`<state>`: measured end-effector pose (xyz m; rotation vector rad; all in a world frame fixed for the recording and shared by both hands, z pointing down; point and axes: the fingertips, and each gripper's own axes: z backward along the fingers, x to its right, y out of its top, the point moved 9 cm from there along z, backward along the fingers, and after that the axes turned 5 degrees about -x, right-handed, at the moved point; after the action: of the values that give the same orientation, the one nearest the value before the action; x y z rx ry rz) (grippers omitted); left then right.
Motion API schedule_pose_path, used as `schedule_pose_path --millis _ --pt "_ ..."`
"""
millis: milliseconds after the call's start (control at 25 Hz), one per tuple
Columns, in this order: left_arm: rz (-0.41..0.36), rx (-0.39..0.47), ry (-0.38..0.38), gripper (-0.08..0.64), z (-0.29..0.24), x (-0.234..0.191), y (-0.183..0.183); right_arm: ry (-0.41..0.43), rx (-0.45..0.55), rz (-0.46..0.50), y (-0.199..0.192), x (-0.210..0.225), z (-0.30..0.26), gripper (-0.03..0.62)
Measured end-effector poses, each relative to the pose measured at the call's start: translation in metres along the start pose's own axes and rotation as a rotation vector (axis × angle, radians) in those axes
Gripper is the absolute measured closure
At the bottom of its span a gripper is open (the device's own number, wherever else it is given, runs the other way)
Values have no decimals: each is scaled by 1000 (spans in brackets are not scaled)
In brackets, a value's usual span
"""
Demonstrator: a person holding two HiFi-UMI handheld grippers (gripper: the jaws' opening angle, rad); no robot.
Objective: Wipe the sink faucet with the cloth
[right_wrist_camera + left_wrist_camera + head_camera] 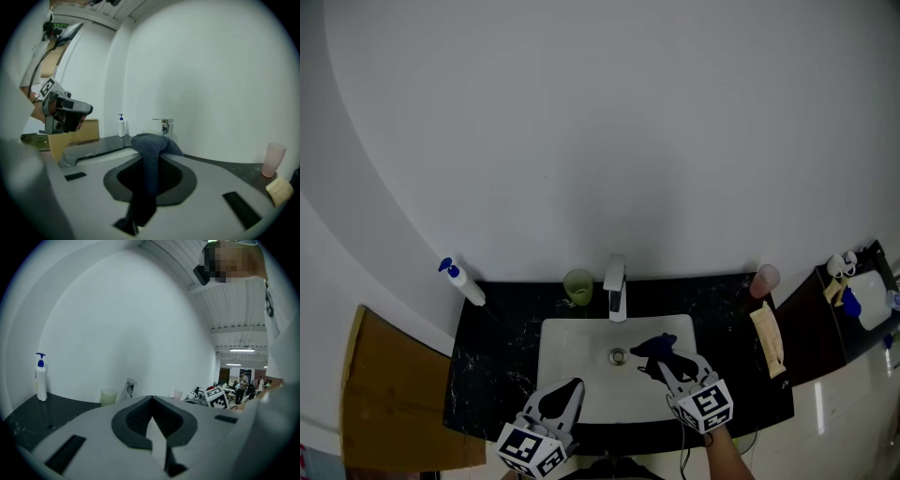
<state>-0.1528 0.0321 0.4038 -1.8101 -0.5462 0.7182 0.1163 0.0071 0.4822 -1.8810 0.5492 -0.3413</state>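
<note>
Our right tongs (664, 360) grip the blue cloth (649, 346) above the sink (558, 347), short of the faucet (616, 286) at the back of the desk (506, 328). The left tongs (572, 386) are closed and empty. We should bring the bunched cloth onto the spout, press lightly and stroke along it.

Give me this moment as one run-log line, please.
right gripper: shut on cloth, above sink | left gripper: shut, empty | faucet: cloth not yet touching
</note>
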Motion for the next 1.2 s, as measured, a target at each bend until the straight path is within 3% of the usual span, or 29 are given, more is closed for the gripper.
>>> schedule_pose_path --millis 440,720,920,1040,1200 --pt "-29 21 -107 560 -6 29 7 -231 19 -78 -6 -24 137 534" --pt "-36 11 -140 560 -1 29 -6 -308 -27 -124 -37 -29 152 534" --pt "-41 -4 -192 560 -9 40 -14 -404 -126 -181 -69 -14 158 534" --pt "-46 -4 -233 560 -18 52 -15 -414 -130 -194 -74 -13 164 534" --pt "-55 -2 -253 560 -19 59 -10 -359 -44 -173 -51 -28 162 534"
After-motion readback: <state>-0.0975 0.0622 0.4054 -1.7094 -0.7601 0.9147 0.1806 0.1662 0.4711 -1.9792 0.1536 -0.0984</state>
